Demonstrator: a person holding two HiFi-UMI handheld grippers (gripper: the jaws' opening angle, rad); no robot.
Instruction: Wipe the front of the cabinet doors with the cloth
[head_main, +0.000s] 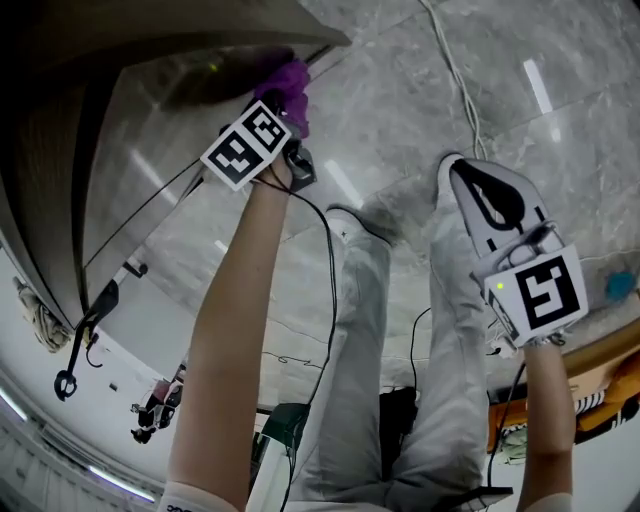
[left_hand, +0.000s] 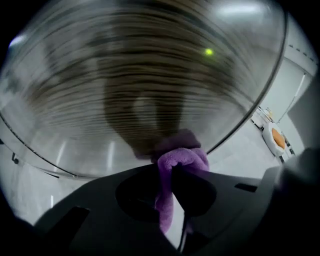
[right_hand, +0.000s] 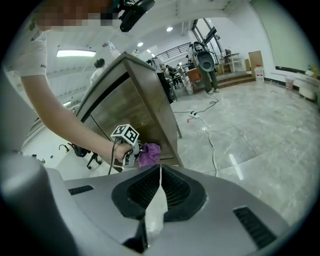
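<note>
A purple cloth (head_main: 291, 84) is pressed against the glossy wood-grain cabinet door (head_main: 150, 120), near the door's lower corner. My left gripper (head_main: 285, 105) is shut on it, held out on a stretched arm. In the left gripper view the cloth (left_hand: 179, 161) is bunched between the jaws, with the door (left_hand: 140, 75) close ahead and streaked by blur. The right gripper view shows the cabinet (right_hand: 130, 105), the left gripper (right_hand: 131, 150) and the cloth (right_hand: 149, 154) from the side. My right gripper (head_main: 462, 175) hangs away from the cabinet over the floor. Its jaws (right_hand: 160, 172) are shut with nothing in them.
A white cable (head_main: 455, 70) runs across the grey marble floor right of the cabinet, and the right gripper view shows that cable (right_hand: 207, 132) too. The person's legs in light trousers (head_main: 360, 330) stand between the grippers. A black cable (head_main: 330, 260) trails from the left gripper. Far off are people and equipment (right_hand: 205, 60).
</note>
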